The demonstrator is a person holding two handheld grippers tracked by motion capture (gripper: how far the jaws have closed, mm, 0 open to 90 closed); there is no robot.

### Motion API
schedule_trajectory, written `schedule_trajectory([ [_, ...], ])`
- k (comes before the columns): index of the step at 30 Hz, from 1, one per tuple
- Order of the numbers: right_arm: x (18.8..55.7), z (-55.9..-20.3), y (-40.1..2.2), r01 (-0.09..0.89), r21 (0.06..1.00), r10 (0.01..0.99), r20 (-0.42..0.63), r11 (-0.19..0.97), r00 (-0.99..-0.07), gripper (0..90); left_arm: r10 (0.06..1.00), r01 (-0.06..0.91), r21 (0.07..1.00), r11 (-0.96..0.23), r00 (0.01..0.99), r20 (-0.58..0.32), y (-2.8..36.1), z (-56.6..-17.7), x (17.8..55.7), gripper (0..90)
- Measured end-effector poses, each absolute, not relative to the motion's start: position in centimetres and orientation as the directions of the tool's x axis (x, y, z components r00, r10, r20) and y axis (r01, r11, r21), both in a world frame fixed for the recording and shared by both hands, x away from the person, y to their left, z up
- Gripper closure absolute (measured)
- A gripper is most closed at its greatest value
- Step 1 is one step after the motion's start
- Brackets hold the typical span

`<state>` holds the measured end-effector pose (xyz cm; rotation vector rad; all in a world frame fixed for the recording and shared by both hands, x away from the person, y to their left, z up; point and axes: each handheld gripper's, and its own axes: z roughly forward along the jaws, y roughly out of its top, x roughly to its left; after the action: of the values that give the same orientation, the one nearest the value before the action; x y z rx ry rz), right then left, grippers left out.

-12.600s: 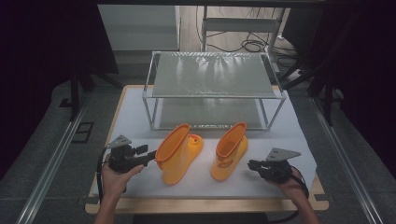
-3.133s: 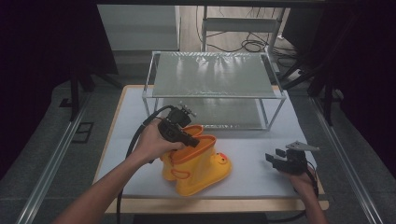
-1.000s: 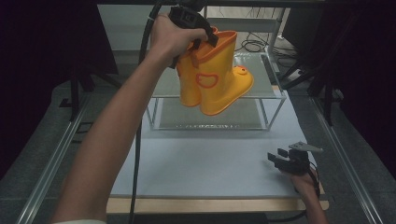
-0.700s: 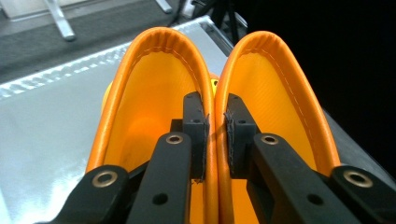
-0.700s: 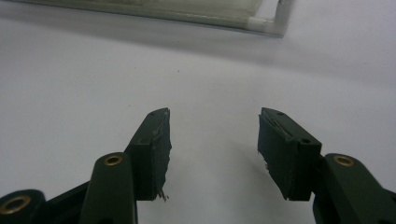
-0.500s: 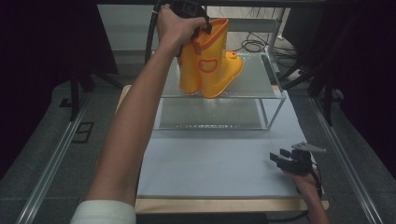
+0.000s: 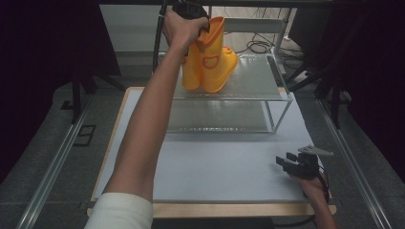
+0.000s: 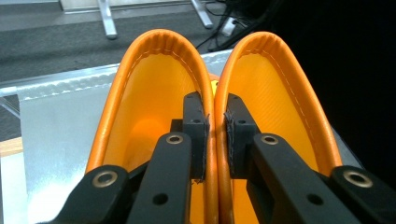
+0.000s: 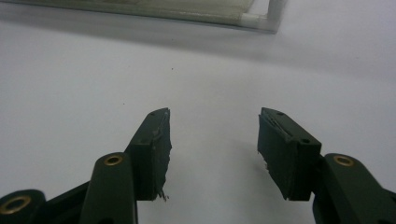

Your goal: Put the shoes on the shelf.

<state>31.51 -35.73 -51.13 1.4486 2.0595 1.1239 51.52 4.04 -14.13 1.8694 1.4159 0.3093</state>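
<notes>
Two orange rubber boots (image 7: 210, 64) are held side by side, upright, with their soles at the top shelf (image 7: 255, 78) of a metal rack; I cannot tell whether they rest on it. My left gripper (image 7: 205, 37) reaches in from above. In the left gripper view it (image 8: 215, 122) is shut on the two touching inner rims, one jaw inside the left boot (image 8: 149, 93) and one inside the right boot (image 8: 280, 88). My right gripper (image 7: 285, 161) sits low at the front right of the white mat, open with nothing between its jaws (image 9: 214, 140).
The rack's lower shelf (image 7: 215, 117) lies under the top one, with thin metal posts (image 7: 286, 107) at the corners. The white mat (image 7: 215, 167) covers a wooden table. Cables (image 7: 258, 46) lie behind the rack. The person's left arm (image 7: 143, 133) stretches across the mat.
The left gripper picked both boots up off the mat and carried them up to the rack. Over the last second they went from tilted to upright over the top shelf. The right gripper stayed put.
</notes>
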Motion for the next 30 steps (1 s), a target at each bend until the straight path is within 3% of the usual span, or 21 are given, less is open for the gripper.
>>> schedule_trajectory([
  [11, 31.7, -51.3, -35.7, 0.61, 0.778, 0.909, 0.133, 0.151, -0.395, 44.2, 0.905, 0.765, 0.636, -0.102, 0.336, -0.26, 3.3, -17.7, 54.8, 80.8],
  [14, 31.7, -51.3, -35.6, 0.609, 0.777, 0.908, 0.129, 0.156, -0.398, 44.0, 0.904, 0.759, 0.643, -0.102, 0.341, -0.258, 3.4, -17.8, 55.0, 74.1],
  [18, 31.7, -51.3, -35.4, 0.611, 0.775, 0.908, 0.127, 0.161, -0.4, 44.0, 0.872, 0.715, 0.695, -0.079, 0.388, -0.3, 3.7, -16.8, 54.5, 54.7],
  [20, 31.7, -51.4, -35.3, 0.613, 0.773, 0.907, 0.126, 0.163, -0.401, 44.0, 0.868, 0.711, 0.698, -0.084, 0.396, -0.299, 3.8, -16.2, 54.2, 50.6],
  [25, 31.7, -51.4, -35.2, 0.613, 0.772, 0.906, 0.124, 0.167, -0.404, 43.9, 0.845, 0.683, 0.722, -0.112, 0.447, -0.292, 5.1, -15.1, 53.0, 50.8],
  [30, 31.6, -51.4, -35.5, 0.615, 0.773, 0.909, 0.129, 0.157, -0.395, 43.9, 0.812, 0.648, 0.75, -0.135, 0.506, -0.291, 6.8, -14.2, 50.9, 60.5],
])
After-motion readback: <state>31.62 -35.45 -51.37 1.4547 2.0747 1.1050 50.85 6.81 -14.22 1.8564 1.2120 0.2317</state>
